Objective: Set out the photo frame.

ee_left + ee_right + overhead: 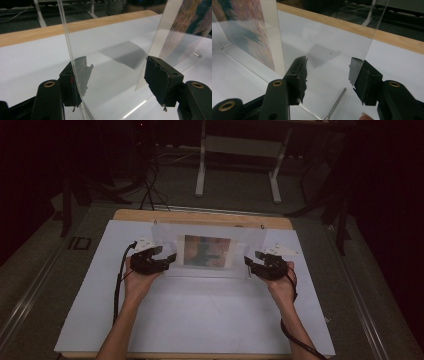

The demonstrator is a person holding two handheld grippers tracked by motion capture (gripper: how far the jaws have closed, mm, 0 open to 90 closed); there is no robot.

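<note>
A clear acrylic picture frame (207, 270) stands upright across the middle of the white sheet, with a colourful print (206, 251) inside it. My left gripper (167, 260) is at the frame's left end and is open. In the left gripper view a clear pane (110, 50) rises between the jaws, its edge against the left jaw. My right gripper (250, 263) is at the frame's right end, also open. A clear pane (329, 42) stands in its gap, apart from both pads. The print (242, 30) sits behind the pane.
A white sheet (200, 315) covers the wooden table (200, 216). A thin metal pin (335, 103) lies on the sheet under the right gripper, and small screws (197, 55) lie near the frame's base. Desk legs (201, 165) and cables are on the dark floor beyond.
</note>
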